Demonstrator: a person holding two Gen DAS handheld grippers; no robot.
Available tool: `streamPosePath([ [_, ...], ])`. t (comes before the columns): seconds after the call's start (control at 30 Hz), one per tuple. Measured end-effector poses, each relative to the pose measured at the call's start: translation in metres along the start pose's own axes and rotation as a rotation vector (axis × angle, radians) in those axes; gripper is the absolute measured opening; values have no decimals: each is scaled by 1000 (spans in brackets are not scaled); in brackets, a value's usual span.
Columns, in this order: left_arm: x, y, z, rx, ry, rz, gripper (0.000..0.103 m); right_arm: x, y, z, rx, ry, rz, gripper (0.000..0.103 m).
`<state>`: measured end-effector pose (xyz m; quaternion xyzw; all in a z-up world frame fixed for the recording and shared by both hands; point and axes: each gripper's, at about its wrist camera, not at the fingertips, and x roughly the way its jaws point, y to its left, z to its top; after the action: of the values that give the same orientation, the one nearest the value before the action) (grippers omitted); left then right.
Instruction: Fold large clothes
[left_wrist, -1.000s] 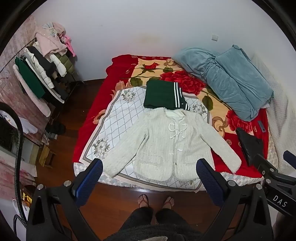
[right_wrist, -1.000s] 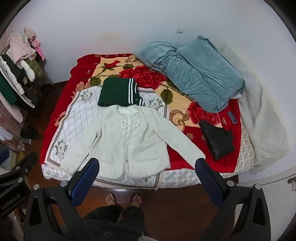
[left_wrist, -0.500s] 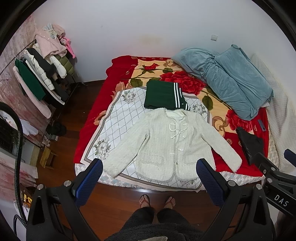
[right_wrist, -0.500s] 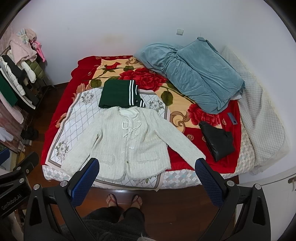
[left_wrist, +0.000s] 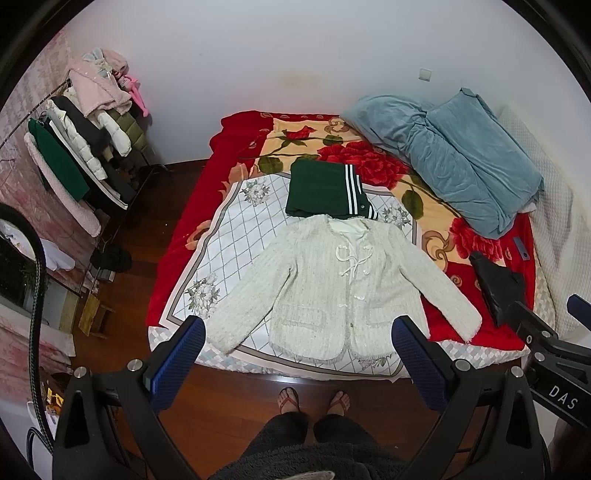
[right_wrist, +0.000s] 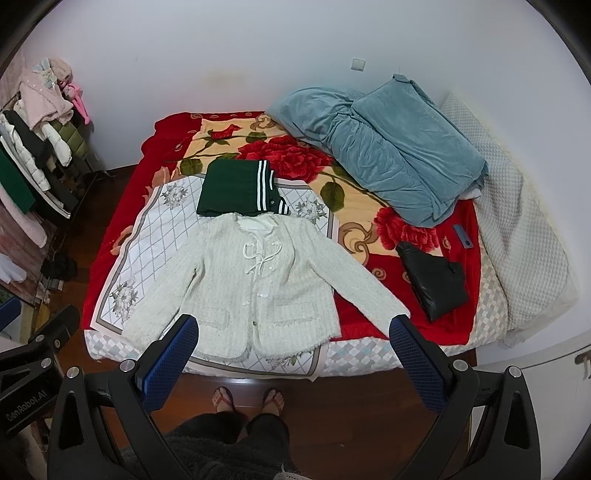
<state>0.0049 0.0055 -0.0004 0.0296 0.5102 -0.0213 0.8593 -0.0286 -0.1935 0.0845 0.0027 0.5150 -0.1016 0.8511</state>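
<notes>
A white tweed jacket lies flat and face up on the near part of the bed, sleeves spread out to both sides, its hem at the bed's front edge. Just beyond its collar rests a folded green garment with white stripes. My left gripper hangs high above the bed's near edge, open and holding nothing. My right gripper is held at a similar height to its right, also open and holding nothing. The right gripper's body also shows at the right edge of the left wrist view.
The bed carries a red floral blanket, a white checked cloth, a heap of blue bedding, a black bag and a quilted white cover. A rack of hanging clothes stands left. A person's feet rest on wooden floor.
Both grippers have risen slightly and drawn back, so the bed sits a little farther and lower in view. The jacket and other clothes have not moved.
</notes>
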Motion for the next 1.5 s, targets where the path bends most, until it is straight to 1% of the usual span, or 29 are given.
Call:
streamPosePath([
  [0.3, 0, -1, -1, 2, -4, 1, 103, -1, 0, -1, 0, -3, -1, 103],
  [0.37, -6, -5, -3, 3, -4, 1, 103, -1, 0, -1, -1, -2, 1, 103],
  [0.87, -6, -6, -3, 4, -2, 1, 103, -5, 5, 5, 1, -3, 1, 103],
  [1.5, -8, -6, -2, 5, -4, -4, 103, -6, 7, 5, 1, -2, 2, 103],
])
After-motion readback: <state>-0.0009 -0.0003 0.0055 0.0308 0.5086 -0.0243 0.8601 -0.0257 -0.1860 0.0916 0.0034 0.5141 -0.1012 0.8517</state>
